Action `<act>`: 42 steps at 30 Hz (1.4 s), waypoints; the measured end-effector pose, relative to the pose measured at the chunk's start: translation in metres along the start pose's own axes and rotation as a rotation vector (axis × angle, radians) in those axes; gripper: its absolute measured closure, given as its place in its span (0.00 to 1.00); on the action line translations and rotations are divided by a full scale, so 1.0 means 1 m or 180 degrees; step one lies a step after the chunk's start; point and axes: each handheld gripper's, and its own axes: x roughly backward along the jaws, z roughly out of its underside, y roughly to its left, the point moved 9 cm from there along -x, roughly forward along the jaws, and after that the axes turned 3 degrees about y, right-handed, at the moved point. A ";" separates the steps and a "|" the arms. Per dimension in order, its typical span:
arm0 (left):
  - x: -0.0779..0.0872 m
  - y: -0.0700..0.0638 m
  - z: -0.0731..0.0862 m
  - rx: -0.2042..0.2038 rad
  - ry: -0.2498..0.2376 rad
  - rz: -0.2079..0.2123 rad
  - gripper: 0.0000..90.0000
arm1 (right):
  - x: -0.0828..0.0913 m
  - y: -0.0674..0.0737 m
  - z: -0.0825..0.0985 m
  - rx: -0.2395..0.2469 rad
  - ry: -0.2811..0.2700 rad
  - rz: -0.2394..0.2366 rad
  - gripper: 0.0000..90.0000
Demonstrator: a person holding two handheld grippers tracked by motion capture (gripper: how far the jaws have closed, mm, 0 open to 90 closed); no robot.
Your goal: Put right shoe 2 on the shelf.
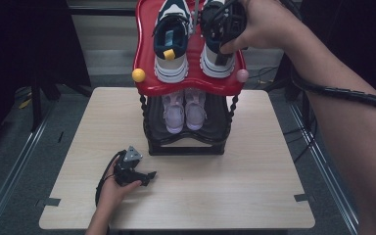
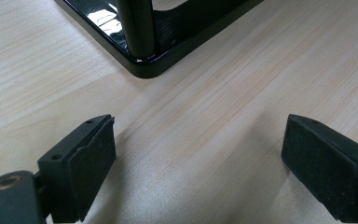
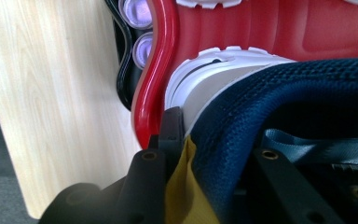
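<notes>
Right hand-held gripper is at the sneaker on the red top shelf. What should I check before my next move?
1. Grip: right hand-held gripper has its jaws closed on the navy heel collar of the right sneaker: ok.
2. Sole fully seated on the red shelf: cannot tell; the heel sits close to the front rim.
3. Gap to the left sneaker: the two are apart: ok.
4. Left hand-held gripper: open, nothing between the jaws, low over the table in front of the rack: ok.
5. Lilac shoes on the lower shelf, out of the way: ok.
</notes>
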 end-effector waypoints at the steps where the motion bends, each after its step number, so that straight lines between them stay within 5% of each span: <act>1: 0.000 0.000 0.000 -0.0001 0.0000 -0.0002 0.10 | -0.001 0.000 -0.001 0.0018 -0.0002 -0.0002 0.82; 18: 0.000 0.000 0.000 -0.0004 0.0001 0.0002 0.10 | -0.014 -0.005 -0.013 0.0119 -0.0009 -0.0053 0.82; 42: 0.000 0.000 0.000 -0.0004 -0.0005 0.0009 0.10 | -0.016 -0.003 -0.022 0.0033 -0.0153 -0.0129 0.81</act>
